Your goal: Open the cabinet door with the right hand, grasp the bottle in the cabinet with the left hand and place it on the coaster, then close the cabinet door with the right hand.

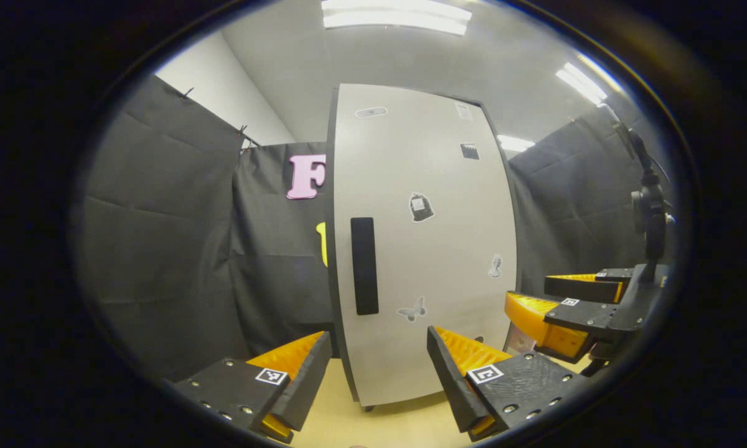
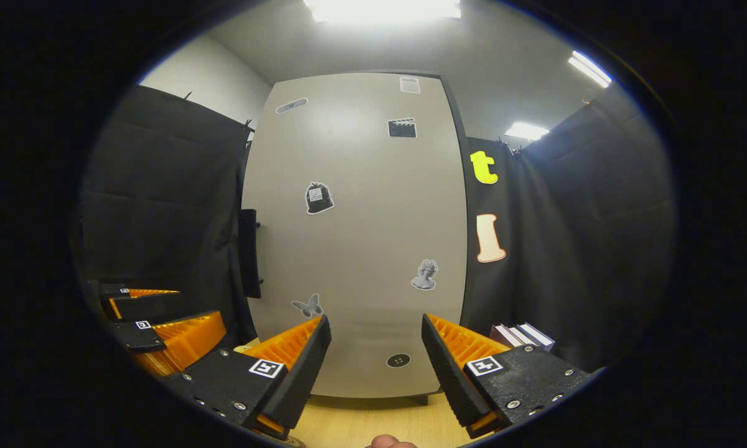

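The cabinet door (image 2: 355,236) is closed, a flat pale panel with small stickers, and it stands upright on the light wooden table (image 1: 361,429). I judge it stiff and smooth, too slippery to pull by the flat face, so the place to take hold is the dark vertical handle (image 1: 364,266) near its left edge; in the right gripper view the same handle (image 2: 249,252) is seen from the side and stands a little off the panel, which leaves room for a finger behind it. The door probably swings lightly, but the cabinet itself could slide on the table if the pull is hard. The bottle is hidden behind the closed door, so I cannot say how it looks or where exactly it stands inside; the coaster I also cannot find. The right gripper (image 2: 376,348) has its jaws wide apart and holds nothing, facing the lower part of the door. The left gripper (image 1: 380,364) is also spread open and empty, near the door's left edge. Some books (image 2: 523,336) lie on the table to the right of the cabinet. Both grippers are close together, so the left one may stand in the way of the swinging door.
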Demonstrator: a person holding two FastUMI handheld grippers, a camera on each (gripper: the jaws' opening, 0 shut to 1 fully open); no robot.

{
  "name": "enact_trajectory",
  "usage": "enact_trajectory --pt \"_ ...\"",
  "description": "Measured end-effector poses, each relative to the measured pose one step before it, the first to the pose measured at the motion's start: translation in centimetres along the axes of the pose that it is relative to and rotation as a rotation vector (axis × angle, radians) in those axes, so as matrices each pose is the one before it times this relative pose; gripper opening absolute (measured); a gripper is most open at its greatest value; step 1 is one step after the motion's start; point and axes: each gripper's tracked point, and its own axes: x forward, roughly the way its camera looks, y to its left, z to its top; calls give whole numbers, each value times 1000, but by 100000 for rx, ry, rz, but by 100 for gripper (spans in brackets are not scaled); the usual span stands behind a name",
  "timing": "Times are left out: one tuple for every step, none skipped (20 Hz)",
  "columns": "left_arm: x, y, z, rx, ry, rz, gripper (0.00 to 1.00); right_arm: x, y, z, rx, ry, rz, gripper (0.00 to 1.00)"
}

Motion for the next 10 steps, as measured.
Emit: enact_trajectory --pt "-196 -103 -52 -752 406 44 88 66 -14 -13 220 -107 120 91" --pt "-45 -72 1 -513 424 182 89 -54 -43 -29 -271 63 13 91" --pt "-82 48 -162 -38 429 427 88 22 -15 47 -127 38 283 91" --pt "-15 99 -7 -6 280 507 93 9 -27 22 169 -219 79 91" --pt "-74 -45 13 -508 -41 66 93 24 -20 91 379 -308 92 91" --pt "28 -35 103 -676 -372 417 89 -6 22 -10 122 -116 34 91" --pt "20 87 12 -189 -219 952 89 9 58 -45 -397 289 276 91" --pt "46 179 32 236 -313 975 88 -15 101 -7 -456 222 356 91" --pt "-17 258 -87 690 283 949 88 -14 83 53 -42 -17 422 91" --pt "6 130 -96 611 505 97 93 -90 145 -88 213 -24 242 91"
